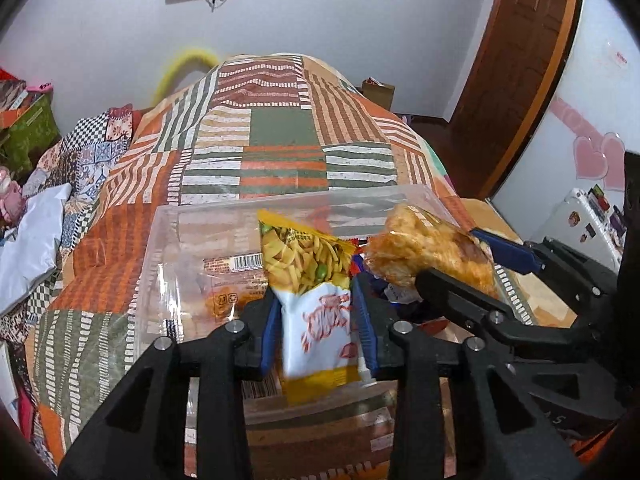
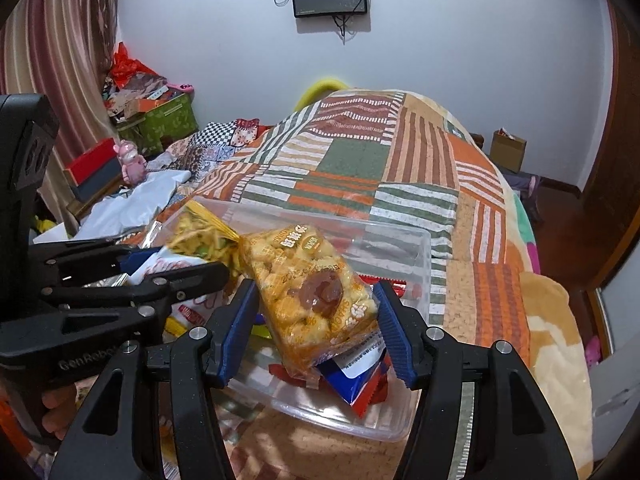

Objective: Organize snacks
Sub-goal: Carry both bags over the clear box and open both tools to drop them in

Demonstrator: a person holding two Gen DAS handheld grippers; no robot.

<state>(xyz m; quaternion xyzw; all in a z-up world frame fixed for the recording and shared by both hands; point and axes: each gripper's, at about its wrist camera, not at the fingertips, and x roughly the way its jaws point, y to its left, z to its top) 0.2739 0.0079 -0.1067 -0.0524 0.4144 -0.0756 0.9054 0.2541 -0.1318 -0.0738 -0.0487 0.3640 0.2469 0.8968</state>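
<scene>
left gripper clamped on a yellow-and-white snack packet; blue pads pressed against both its sides; packet upright, long axis running away from me toward frame top, yellow printed end uppermost; right gripper closed around a clear bag of orange puffed snacks; whether both pads touch its sides i cannot quite tell, though the bag hangs there unsupported otherwise; bag long axis tilted, top end leaning to the upper left of the right wrist view.

clear plastic box sits on the patchwork bedspread, centre of both views; both packets held above its opening, not resting in it; box already holds a barcode-labelled packet at lower left of the left wrist view and a red-and-blue packet under the puffed bag.

relation that matters: box lies directly below and slightly ahead of both grippers; the two packets nearly touch at their top ends near frame centre in the right wrist view; neither gripper clearly nearer to the box floor.

judgement: next move is down into the box; lowering both together risks the bags fouling each other.
</scene>
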